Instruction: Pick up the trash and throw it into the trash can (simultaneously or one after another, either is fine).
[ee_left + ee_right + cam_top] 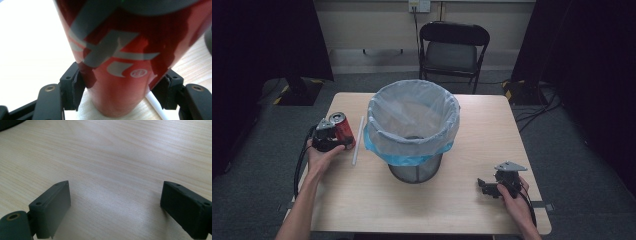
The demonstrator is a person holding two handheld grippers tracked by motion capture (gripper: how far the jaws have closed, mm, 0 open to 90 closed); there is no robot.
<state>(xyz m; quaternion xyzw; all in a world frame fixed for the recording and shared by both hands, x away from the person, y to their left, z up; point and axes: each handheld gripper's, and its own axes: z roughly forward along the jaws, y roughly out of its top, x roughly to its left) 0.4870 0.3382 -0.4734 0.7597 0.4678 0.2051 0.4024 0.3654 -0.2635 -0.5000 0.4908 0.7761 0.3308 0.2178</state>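
The left gripper (333, 140) is seen from the high view clamped around a red can (341, 129) near the tabletop's (472, 200) left edge, a white straw (357, 141) just beside it and the lined bin (413, 127) at centre. In the left gripper view, pads (78, 86) are pressed low on the can (117, 75); tipping or slipping could result. In the right gripper view, the jaws are spread wide over bare wood.

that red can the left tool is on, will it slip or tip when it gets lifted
The red can looks smooth and glossy, so it may slip unless the left tool squeezes firmly. Its pads sit low on the tall, upright body, so it could tilt. It probably dents easily.
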